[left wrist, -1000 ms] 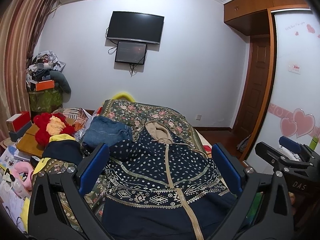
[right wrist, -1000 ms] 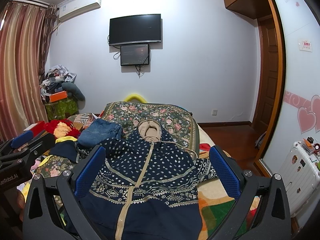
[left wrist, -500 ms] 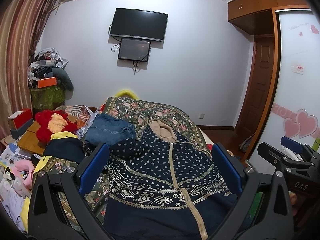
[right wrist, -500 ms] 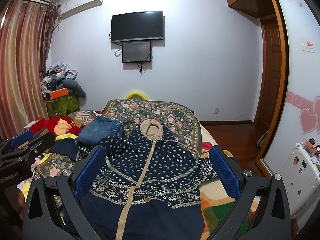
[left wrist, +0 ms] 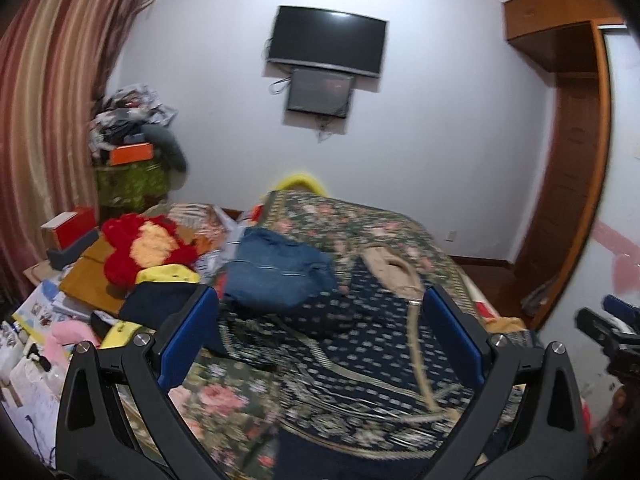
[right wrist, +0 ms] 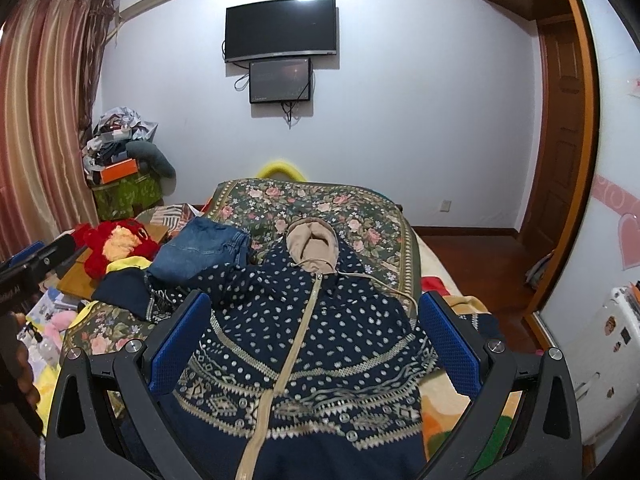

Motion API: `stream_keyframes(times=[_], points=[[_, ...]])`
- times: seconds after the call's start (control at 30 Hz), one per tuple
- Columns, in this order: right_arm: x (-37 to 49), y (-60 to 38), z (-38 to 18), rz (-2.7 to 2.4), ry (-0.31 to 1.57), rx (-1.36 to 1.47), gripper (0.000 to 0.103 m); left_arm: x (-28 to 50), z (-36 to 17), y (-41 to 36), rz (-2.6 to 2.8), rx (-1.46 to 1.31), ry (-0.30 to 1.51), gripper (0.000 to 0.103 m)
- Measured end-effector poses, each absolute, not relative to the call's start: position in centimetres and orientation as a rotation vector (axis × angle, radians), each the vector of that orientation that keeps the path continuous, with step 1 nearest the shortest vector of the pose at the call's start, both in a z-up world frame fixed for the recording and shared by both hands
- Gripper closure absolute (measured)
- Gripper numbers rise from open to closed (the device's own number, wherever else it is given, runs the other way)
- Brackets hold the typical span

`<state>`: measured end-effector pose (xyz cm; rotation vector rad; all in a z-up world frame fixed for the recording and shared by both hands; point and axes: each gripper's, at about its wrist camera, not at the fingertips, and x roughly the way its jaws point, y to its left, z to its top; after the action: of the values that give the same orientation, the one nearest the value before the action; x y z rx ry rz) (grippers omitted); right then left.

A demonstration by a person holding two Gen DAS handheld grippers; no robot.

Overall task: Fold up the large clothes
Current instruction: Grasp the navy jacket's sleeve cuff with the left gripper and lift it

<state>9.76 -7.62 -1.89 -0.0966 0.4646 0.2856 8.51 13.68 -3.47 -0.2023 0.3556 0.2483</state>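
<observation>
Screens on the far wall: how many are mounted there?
2. A large dark television hangs high on the wall, and a smaller screen sits directly below it. Both show in each wrist view; none appears hidden.

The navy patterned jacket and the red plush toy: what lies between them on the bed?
Folded blue jeans lie between the navy patterned jacket and the red plush toy, seen best in the right wrist view.

Folded jeans (right wrist: 200, 254) crowding hoodie's (right wrist: 304, 344) left sleeve
</observation>
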Motion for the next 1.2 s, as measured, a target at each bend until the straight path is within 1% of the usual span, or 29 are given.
stream_keyframes(times=[0.27,0.43,0.47,0.6,0.77,0.93,1.0,1.1,1.13,1.2], points=[[16.2,-5.1,-4.2,0.283,0.537,-0.133,0.0,13.8,-7.1,23.1,0.409,-0.276,0.436,0.0],[20.9,-3.2,-6.3,0.317,0.622,-0.177,0.0,17.1,-11.4,30.0,0.462,-0.365,0.547,0.0],[21.7,-2.8,-6.8,0.327,0.647,-0.178,0.0,17.7,-12.4,31.3,0.492,-0.376,0.58,0.0],[25.4,-1.1,-10.7,0.377,0.844,-0.182,0.0,20.2,-17.3,36.9,0.574,-0.434,0.738,0.0],[28.0,-0.2,-15.2,0.367,1.022,-0.18,0.0,20.4,-22.6,42.3,0.524,-0.63,0.841,0.0],[29.3,0.1,-17.4,0.355,1.101,-0.187,0.0,19.6,-26.1,46.0,0.412,-0.865,0.844,0.0],[29.5,0.3,-17.6,0.356,1.113,-0.189,0.0,19.6,-27.3,47.5,0.39,-0.943,0.841,0.004],[29.7,0.3,-17.4,0.354,1.11,-0.194,0.0,19.8,-28.4,49.7,0.375,-1.034,0.806,0.005],[29.6,0.3,-17.3,0.352,1.108,-0.197,0.0,19.9,-28.7,50.3,0.368,-1.055,0.798,0.006],[29.5,0.5,-17.2,0.348,1.104,-0.205,0.0,20.4,-29.3,51.5,0.394,-1.075,0.79,0.013]])
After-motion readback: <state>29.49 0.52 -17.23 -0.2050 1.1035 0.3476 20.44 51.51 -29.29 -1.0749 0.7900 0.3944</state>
